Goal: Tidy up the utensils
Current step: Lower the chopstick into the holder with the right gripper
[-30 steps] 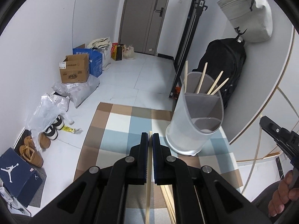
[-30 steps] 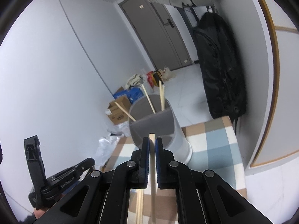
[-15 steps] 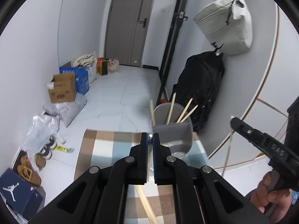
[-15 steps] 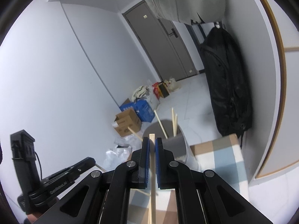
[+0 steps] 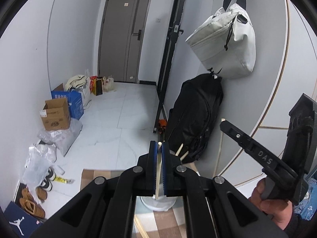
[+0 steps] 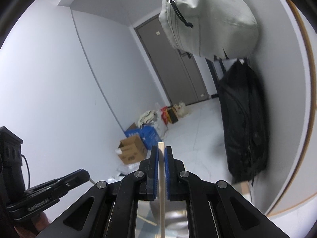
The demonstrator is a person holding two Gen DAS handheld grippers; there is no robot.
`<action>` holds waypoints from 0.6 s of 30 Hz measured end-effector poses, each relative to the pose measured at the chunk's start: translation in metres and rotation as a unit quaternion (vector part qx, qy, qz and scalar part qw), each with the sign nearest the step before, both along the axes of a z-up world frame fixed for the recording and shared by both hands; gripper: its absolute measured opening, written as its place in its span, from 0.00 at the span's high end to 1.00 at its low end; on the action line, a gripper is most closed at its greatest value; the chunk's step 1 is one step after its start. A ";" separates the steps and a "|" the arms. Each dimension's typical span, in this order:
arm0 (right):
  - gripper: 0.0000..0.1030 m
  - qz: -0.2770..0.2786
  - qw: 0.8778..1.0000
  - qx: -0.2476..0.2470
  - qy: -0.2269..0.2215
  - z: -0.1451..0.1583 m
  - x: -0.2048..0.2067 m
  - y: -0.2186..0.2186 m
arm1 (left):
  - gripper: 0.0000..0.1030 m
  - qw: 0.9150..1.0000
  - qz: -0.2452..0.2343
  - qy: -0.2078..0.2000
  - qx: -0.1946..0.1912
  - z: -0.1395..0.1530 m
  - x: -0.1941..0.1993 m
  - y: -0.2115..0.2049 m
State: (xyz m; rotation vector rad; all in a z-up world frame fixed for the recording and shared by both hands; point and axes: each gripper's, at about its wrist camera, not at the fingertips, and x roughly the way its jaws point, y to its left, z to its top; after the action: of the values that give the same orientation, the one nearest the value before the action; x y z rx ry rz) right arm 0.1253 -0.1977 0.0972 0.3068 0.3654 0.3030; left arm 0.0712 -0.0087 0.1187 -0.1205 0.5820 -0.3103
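Our left gripper (image 5: 159, 148) has its blue pads clamped on a pale wooden chopstick (image 5: 158, 170), which runs up between them with its tip just clear of the pads. Our right gripper (image 6: 161, 154) is pinched the same way on a second chopstick (image 6: 162, 188), square-ended and standing near vertical.

We judge the main risk to be a miss at the holder: both sticks hang long below the pads, and a thin stick held at one point can pivot, so a lower end may catch the rim or tip the cup over. Two sticks lowered together could also knock each other, or hit those already inside.

The white utensil holder (image 5: 158, 203) stands on the checked cloth (image 5: 168, 220) directly below the left pads, mostly hidden by them; tips of chopsticks already in it (image 5: 179, 150) lean out to the right. In the right view it shows only as a blurred grey shape under the fingers. More chopsticks lie loose on the cloth (image 5: 139, 226).
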 end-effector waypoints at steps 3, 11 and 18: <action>0.95 -0.001 1.000 -0.001 -0.009 0.008 0.013 0.002 | 0.99 1.000 -0.004 -0.005 -0.002 0.006 0.010 -0.002; 0.95 -0.008 0.999 -0.010 -0.036 0.025 0.054 0.010 | 0.99 1.000 -0.013 -0.005 -0.007 0.016 0.035 -0.001; 0.95 -0.016 0.998 -0.016 -0.059 0.025 0.084 0.015 | 0.99 1.000 -0.020 -0.007 0.000 0.019 0.052 -0.004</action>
State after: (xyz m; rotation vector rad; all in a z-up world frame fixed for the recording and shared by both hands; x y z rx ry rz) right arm 0.2092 -0.1825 0.1224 0.2608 0.2480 0.2816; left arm 0.1231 -0.0129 0.1379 -0.1068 0.5713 -0.3489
